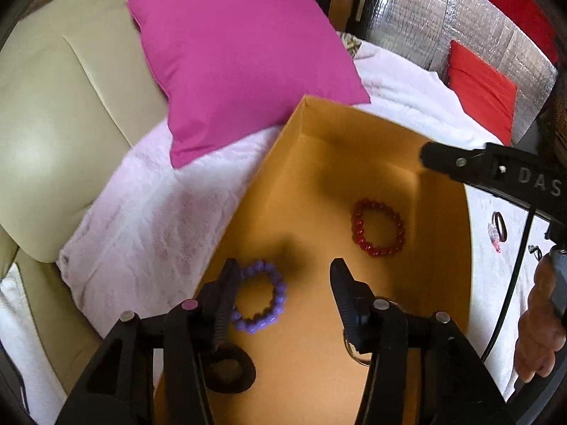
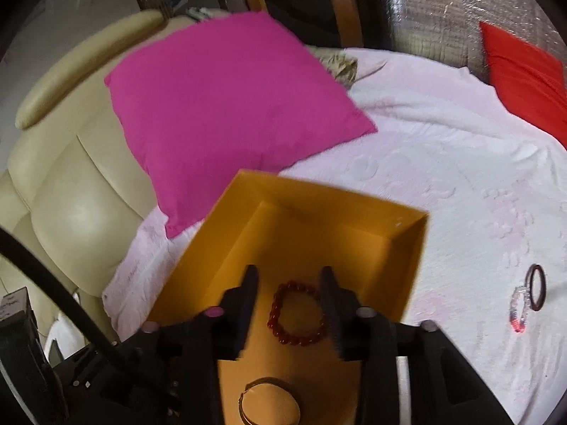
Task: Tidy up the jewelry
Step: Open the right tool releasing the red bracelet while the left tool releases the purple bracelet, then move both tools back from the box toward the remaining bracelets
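An orange cardboard box (image 1: 443, 219) lies open on a white-pink fleece blanket. Inside it lie a red bead bracelet (image 1: 377, 227), a purple bead bracelet (image 1: 260, 297), a black ring (image 1: 228, 370) and a metal ring (image 1: 358, 354). My left gripper (image 1: 283, 276) is open and empty above the box floor, its left finger over the purple bracelet. My right gripper (image 2: 288, 279) is open and empty over the box (image 2: 407, 248), its fingers either side of the red bracelet (image 2: 297, 313). A gold bangle (image 2: 265, 402) lies below it. A dark bangle (image 2: 535, 285) and a clear bead bracelet (image 2: 518, 310) lie on the blanket.
A magenta cushion (image 1: 241, 53) leans against the cream leather sofa back (image 1: 71, 124) behind the box. A red cushion (image 1: 482, 88) sits at the far right by a silver foil wall. The right gripper's body (image 1: 496, 170) reaches over the box's right edge.
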A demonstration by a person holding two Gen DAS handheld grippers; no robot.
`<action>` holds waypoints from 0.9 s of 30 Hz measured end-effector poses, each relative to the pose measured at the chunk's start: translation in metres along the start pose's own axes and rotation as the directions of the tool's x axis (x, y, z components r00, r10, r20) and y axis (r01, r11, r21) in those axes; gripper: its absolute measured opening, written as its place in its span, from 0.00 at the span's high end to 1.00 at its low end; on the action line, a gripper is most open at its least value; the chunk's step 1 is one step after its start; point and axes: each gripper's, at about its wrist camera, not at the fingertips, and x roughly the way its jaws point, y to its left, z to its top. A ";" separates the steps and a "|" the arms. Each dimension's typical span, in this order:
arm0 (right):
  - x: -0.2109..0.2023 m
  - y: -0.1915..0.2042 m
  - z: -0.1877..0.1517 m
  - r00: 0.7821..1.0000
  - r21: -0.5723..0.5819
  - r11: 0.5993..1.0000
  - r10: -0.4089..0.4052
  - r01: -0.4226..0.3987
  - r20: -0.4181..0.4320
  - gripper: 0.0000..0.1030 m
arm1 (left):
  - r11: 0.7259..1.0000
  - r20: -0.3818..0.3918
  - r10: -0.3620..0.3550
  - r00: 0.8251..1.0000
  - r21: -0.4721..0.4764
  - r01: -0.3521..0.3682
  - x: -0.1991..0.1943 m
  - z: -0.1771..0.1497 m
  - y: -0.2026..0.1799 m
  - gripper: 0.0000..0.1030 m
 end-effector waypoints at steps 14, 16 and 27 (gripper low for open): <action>-0.130 -0.122 -0.014 0.978 0.167 0.985 -0.080 0.047 0.194 0.57 | 0.994 0.152 -0.003 0.988 0.111 -0.014 -0.086 0.006 -0.074 0.37; -0.157 -0.153 -0.024 0.971 0.212 0.975 -0.108 0.062 0.215 0.57 | 0.990 0.165 -0.014 0.986 0.140 -0.010 -0.095 0.005 -0.091 0.37; -0.276 -0.299 -0.093 0.915 0.428 0.898 -0.250 0.098 0.317 0.51 | 0.950 0.185 -0.039 0.982 0.312 -0.021 -0.100 -0.005 -0.192 0.35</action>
